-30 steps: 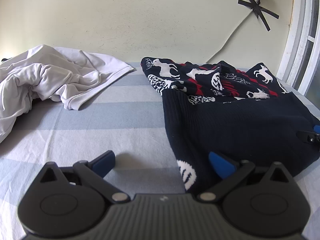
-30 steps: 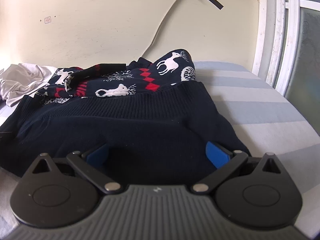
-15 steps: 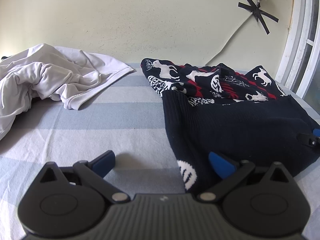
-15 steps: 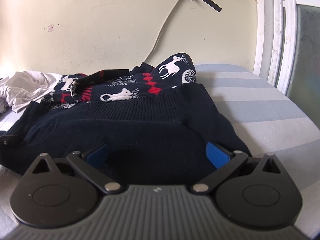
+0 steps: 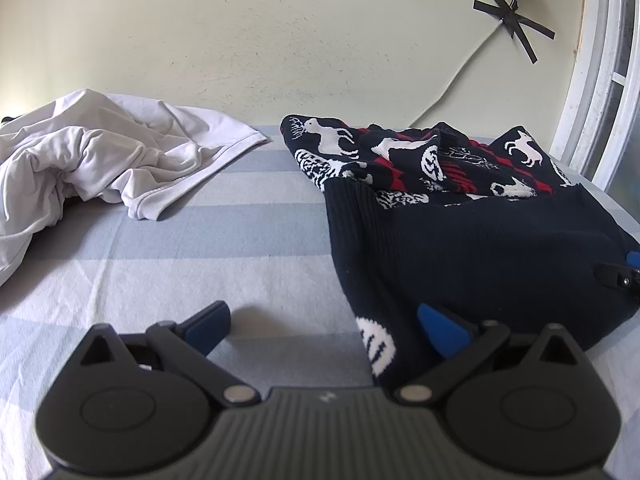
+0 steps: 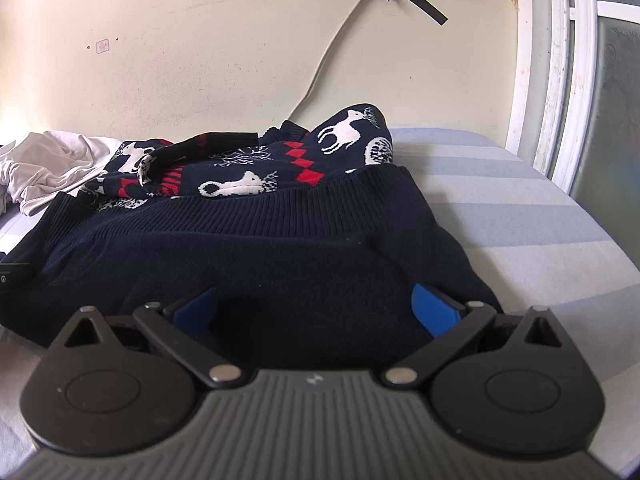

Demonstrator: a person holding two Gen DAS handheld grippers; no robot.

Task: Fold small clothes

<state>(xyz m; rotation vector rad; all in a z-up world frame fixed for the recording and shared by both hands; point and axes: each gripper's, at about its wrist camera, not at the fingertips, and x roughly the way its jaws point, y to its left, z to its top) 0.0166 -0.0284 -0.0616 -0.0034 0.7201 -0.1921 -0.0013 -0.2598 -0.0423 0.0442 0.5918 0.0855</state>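
A dark navy knitted sweater [image 5: 480, 248] with white reindeer and red diamonds lies folded over on the striped bed sheet [image 5: 180, 264]; it also shows in the right wrist view [image 6: 260, 256]. My left gripper [image 5: 324, 324] is open at the sweater's near left corner, its right finger over the knit. My right gripper [image 6: 316, 312] is open over the sweater's near edge, both blue pads above the dark fabric. The right gripper's tip [image 5: 624, 276] shows at the left view's right edge.
A crumpled white garment [image 5: 100, 160] lies on the bed at the left, also in the right wrist view [image 6: 52, 164]. A pale wall [image 5: 320, 48] with a taped cable [image 5: 512, 20] stands behind. A window frame [image 6: 560, 80] borders the bed's right side.
Both grippers have stayed open and nearly still. The views have shifted slightly, with the sweater a little lower in the frames.
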